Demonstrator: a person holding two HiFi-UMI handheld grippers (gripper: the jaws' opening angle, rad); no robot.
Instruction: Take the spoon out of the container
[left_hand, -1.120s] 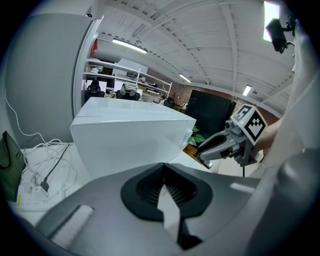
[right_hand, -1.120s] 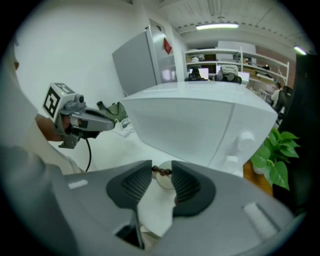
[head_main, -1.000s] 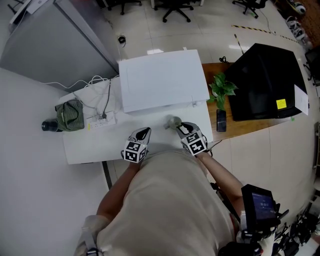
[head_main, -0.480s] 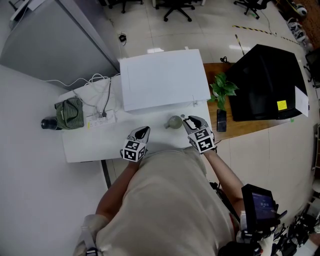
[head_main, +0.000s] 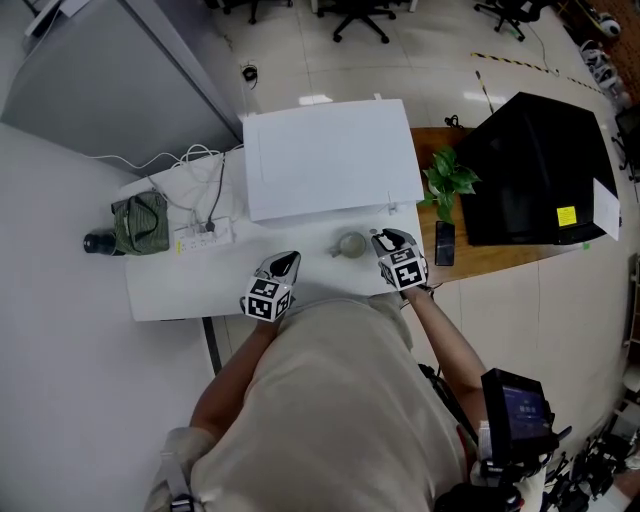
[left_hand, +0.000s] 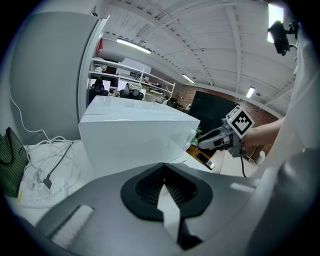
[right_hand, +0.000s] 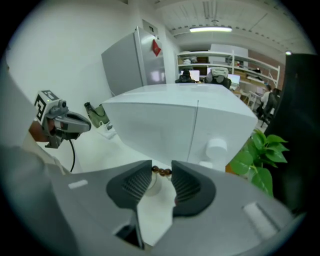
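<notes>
your white desk (head_main: 180, 285) carries a large white box (head_main: 330, 155), a small round greyish container (head_main: 351, 244) just before it, and a white power strip (head_main: 203, 238) beside a green bag (head_main: 139, 222).

Container (head_main: 350, 244): a small round cup, pale grey-green, upright on the white table (head_main: 180, 285), just in front of the large white box (head_main: 330, 155). Spoon (right_hand: 161, 171): only a short row of brown beads shows, lying crosswise above the container, spanning the gap between the right gripper's (right_hand: 161, 176) jaws; contact cannot be judged.
</notes>
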